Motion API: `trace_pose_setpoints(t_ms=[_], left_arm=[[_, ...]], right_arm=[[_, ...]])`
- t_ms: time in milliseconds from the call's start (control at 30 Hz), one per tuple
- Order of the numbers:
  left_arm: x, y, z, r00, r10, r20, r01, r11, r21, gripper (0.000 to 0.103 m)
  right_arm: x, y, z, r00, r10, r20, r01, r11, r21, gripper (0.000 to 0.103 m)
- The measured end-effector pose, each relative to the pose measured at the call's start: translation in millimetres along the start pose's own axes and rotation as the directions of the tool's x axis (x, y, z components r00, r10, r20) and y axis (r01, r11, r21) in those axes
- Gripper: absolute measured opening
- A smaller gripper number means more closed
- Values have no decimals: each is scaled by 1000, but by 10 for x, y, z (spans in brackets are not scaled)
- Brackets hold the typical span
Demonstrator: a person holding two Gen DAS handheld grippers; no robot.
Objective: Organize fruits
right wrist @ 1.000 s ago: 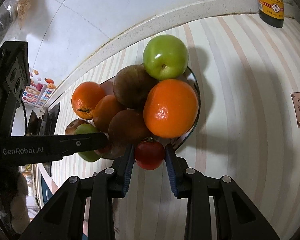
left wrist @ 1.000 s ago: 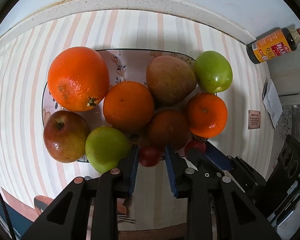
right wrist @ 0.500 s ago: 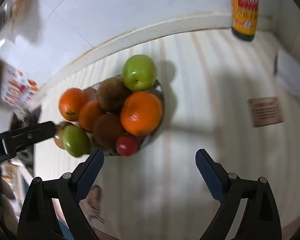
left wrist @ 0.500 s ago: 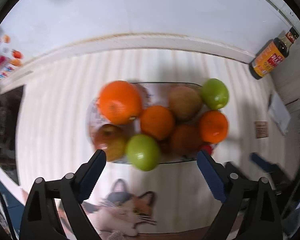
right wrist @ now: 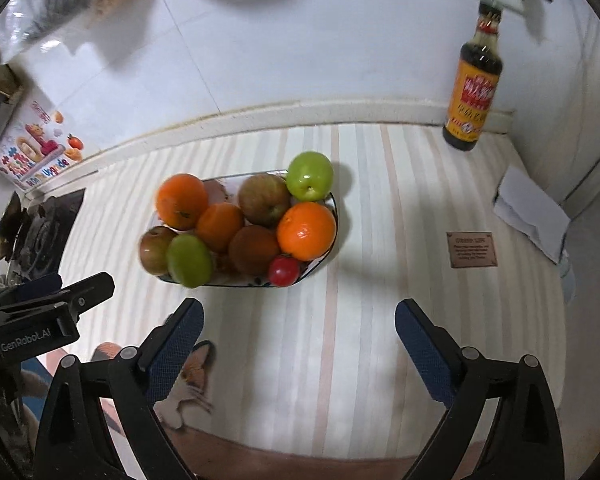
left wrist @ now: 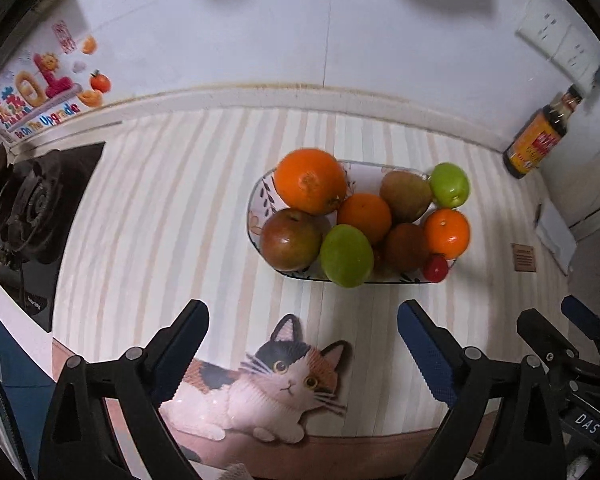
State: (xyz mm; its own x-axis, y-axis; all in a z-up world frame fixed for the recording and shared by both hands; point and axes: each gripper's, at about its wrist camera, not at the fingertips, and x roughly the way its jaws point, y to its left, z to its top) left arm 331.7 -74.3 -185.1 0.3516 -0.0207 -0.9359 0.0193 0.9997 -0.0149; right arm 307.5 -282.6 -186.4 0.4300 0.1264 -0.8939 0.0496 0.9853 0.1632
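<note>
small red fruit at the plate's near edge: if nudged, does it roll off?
Likely rolls: the red fruit looks round and smooth, perched right on the plate rim with open counter beside it. Probably light and slippery; its skin is glossy. An orange touches it from behind, so a nudge may shift that too.

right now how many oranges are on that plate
3. A big orange at the plate's back left, a smaller one in the middle, and one at the right edge near the small red fruit. More could hide under the pile.
</note>
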Motion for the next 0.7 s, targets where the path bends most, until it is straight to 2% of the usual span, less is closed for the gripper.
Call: trace_pose_setpoints(t_ms=[133, 267, 467, 700], left_arm=[[-445, 81, -176, 996, 10, 84, -12, 1000, 14, 97], [-988, 194, -422, 985, -1, 175, -4, 1000, 24, 97], [-1620, 296, -787, 966, -22, 259, 5, 998, 67, 97], [-2141, 349, -1220, 946, -22, 323, -3, 997, 76, 97]], right_arm=[[-477, 156, -177, 998, -13, 63, 13, 1000, 2, 99], [-1012, 312, -428, 991, -18, 133, 17, 1000, 13, 99], [-1842, 539, -859, 972, -44, 232, 38, 999, 29, 99], [-2520, 708, -1233, 950, -61, 305, 62, 998, 8, 99]])
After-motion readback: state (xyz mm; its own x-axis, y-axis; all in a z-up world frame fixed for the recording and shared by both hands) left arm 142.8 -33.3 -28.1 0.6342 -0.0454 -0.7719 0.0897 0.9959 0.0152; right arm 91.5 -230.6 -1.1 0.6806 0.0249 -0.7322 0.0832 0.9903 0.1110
